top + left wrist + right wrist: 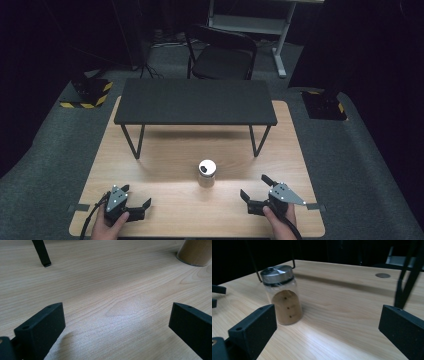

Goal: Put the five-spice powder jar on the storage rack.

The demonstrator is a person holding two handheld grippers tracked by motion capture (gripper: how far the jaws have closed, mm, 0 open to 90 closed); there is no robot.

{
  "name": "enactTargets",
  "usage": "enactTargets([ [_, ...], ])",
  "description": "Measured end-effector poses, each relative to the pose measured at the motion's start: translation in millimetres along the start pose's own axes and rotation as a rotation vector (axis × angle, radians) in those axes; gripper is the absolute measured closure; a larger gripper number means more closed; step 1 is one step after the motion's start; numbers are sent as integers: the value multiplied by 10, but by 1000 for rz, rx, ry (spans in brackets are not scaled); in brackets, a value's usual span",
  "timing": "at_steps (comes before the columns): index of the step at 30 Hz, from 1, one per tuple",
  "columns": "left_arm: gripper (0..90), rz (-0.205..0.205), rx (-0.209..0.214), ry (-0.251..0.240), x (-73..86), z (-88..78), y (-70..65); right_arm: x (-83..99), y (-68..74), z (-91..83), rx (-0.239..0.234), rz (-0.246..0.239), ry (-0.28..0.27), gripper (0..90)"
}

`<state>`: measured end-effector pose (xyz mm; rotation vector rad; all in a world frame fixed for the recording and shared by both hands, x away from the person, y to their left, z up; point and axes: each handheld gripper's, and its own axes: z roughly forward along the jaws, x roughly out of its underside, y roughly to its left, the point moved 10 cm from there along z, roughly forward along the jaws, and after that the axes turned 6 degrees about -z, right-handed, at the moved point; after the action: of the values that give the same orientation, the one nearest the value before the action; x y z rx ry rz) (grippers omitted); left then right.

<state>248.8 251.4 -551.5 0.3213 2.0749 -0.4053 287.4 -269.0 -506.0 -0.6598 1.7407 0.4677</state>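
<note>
A small clear jar (pixel 207 173) with a shiny metal lid stands upright near the middle of the wooden table (pixel 165 150); brown powder fills its lower part. My left gripper (pixel 136 196) rests open near the front left edge, well left of the jar. My right gripper (pixel 254 187) is open at the front right, its jaws pointing toward the jar. In the right gripper view the jar (pixel 283 298) stands left of centre, beyond the wide-apart jaws (pixel 324 327). In the left gripper view the jar's base (pixel 195 253) sits at the top right, with nothing between the spread jaws (pixel 115 325).
A low black shelf (pixel 195 101) on thin legs (pixel 132 141) spans the far half of the table. A black chair (pixel 222 55) stands behind the table. Bare wood lies between the grippers and around the jar. A round grey disc (pixel 383 275) sits in the tabletop.
</note>
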Motion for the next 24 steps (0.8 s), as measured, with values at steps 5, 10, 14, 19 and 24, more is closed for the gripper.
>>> enactTargets([
  [5,9,2,2,-1,1,-1,1,-50,163,220,-52,-22,-5,14],
  [10,9,2,6,0,0,0,5,-56,370,535,-99,-13,0,7],
  [14,9,-1,8,-1,1,-1,7,-58,464,689,-116,-28,-1,4],
  [19,9,-3,14,-3,3,-4,12,-41,580,922,-95,-20,25,16],
  [24,9,-4,19,-2,3,-6,18,4,661,1055,-74,-27,1,156],
])
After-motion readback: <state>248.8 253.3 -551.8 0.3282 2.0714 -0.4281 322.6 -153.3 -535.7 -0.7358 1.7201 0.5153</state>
